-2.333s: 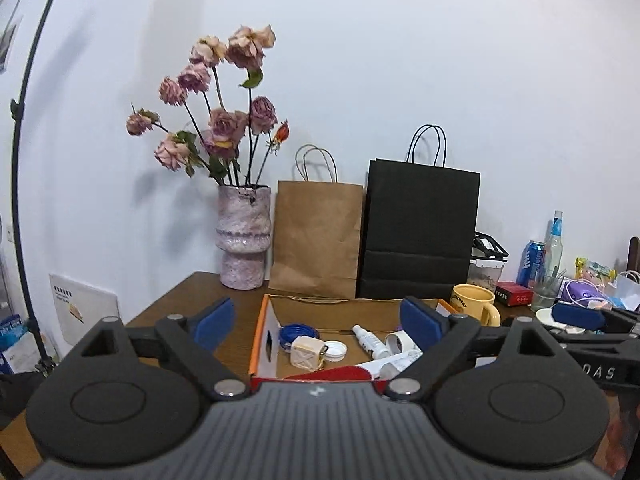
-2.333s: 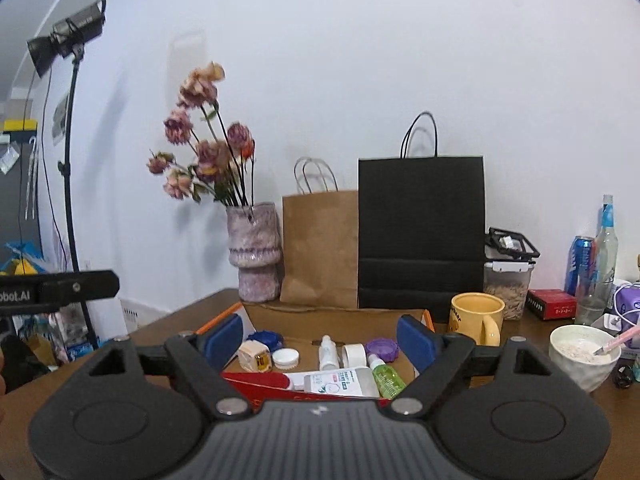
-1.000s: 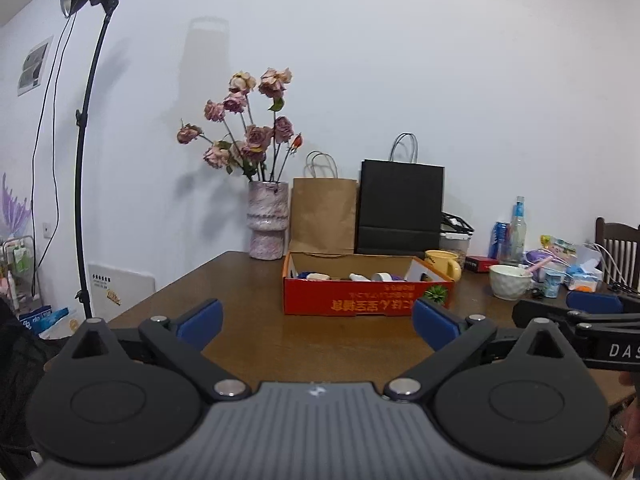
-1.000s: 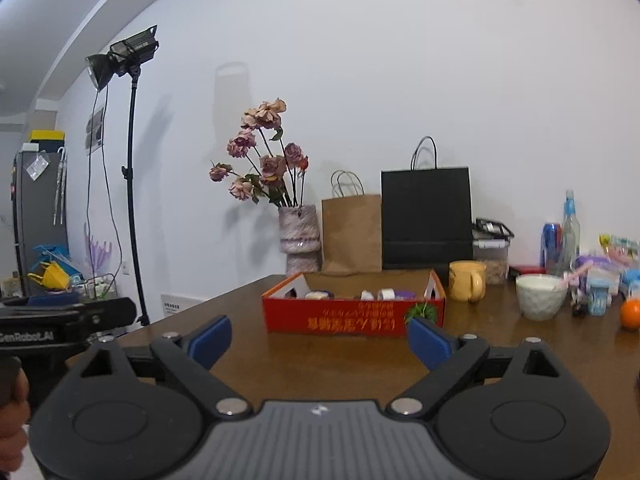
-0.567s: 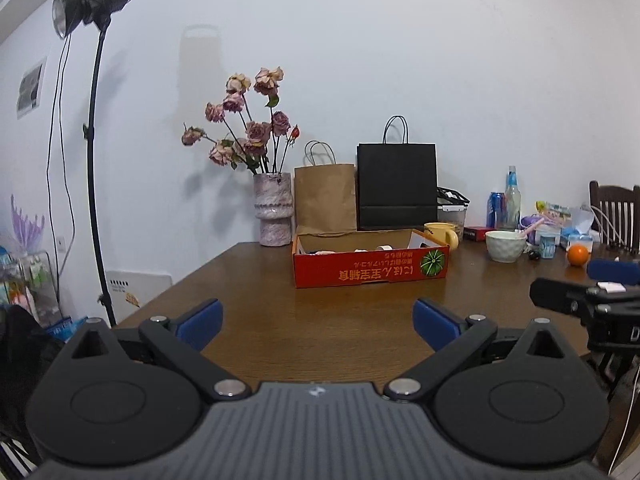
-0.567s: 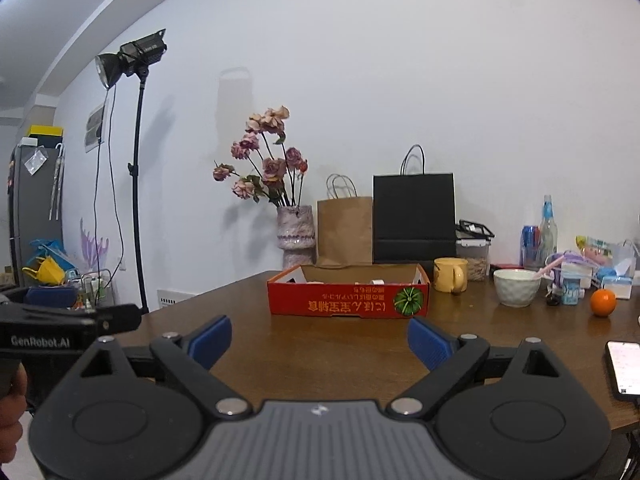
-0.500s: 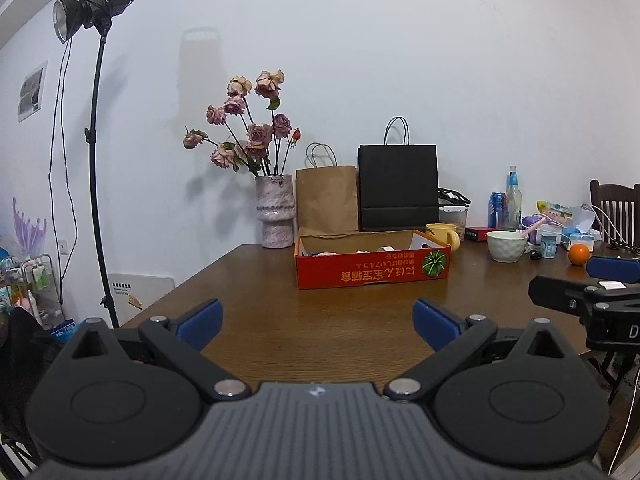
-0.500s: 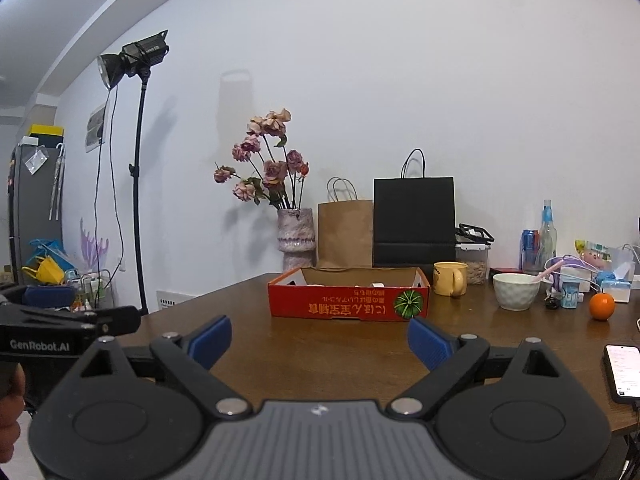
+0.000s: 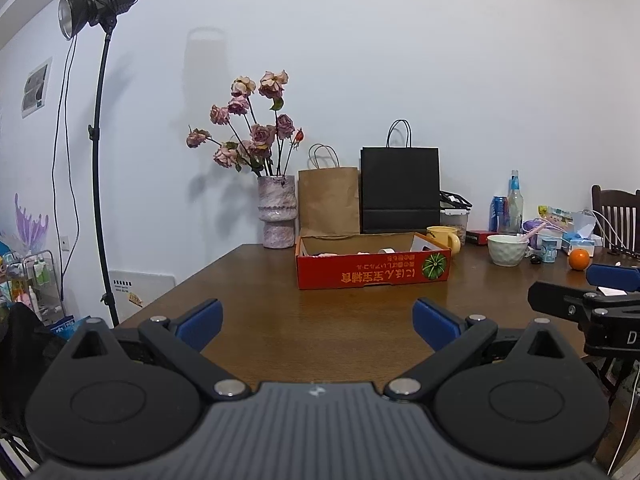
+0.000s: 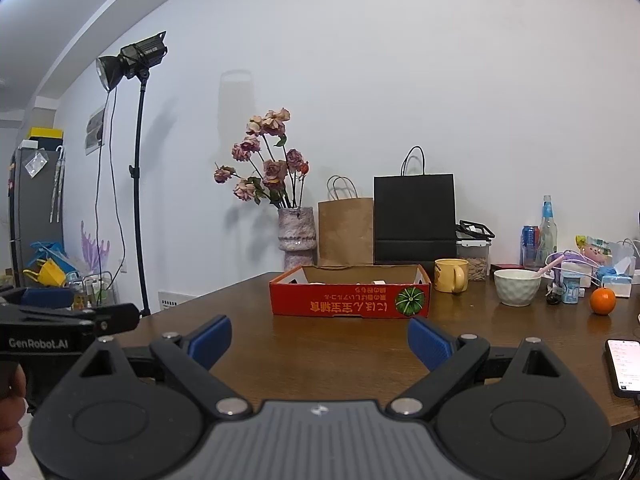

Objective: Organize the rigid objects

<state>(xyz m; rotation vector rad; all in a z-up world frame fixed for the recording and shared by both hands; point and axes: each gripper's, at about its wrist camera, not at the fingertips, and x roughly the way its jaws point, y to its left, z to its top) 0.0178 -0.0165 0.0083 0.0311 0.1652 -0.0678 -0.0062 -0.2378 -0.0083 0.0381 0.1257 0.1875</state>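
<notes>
Brown wood of the table (image 9: 320, 332) fills the middle of the left wrist view, and the left gripper (image 9: 318, 320) hangs over its near edge with both blue-padded fingers (image 9: 200, 322) spread wide and nothing between them. Well ahead of it, out on the tabletop, sits the red cardboard box (image 9: 374, 274), its printed side facing the camera; a few small items show over its rim, too small to tell apart. Behind the box stand a mottled vase of dried roses (image 9: 277, 216), a brown paper bag (image 9: 329, 200) and a black paper bag (image 9: 400, 190), all against the white wall. To the right of the box are a yellow mug (image 9: 444, 238), a white bowl (image 9: 507, 249) and an orange (image 9: 579, 259). The right gripper (image 9: 588, 300) pokes in at the right edge of this view. From the right wrist view, the right gripper (image 10: 320, 340) is likewise wide open and empty above the near table (image 10: 344, 356), with the red cardboard box (image 10: 350, 300) well beyond its fingers, standing apart from the yellow mug (image 10: 450, 275), white bowl (image 10: 516, 286) and orange (image 10: 603, 300) to its right. A phone (image 10: 625, 366) lies near the table's right edge, its screen lit. At the left edge the left gripper (image 10: 68, 320) shows side-on, with part of a hand (image 10: 10, 420) beneath it. A light stand (image 10: 138, 184) rises by the wall.
</notes>
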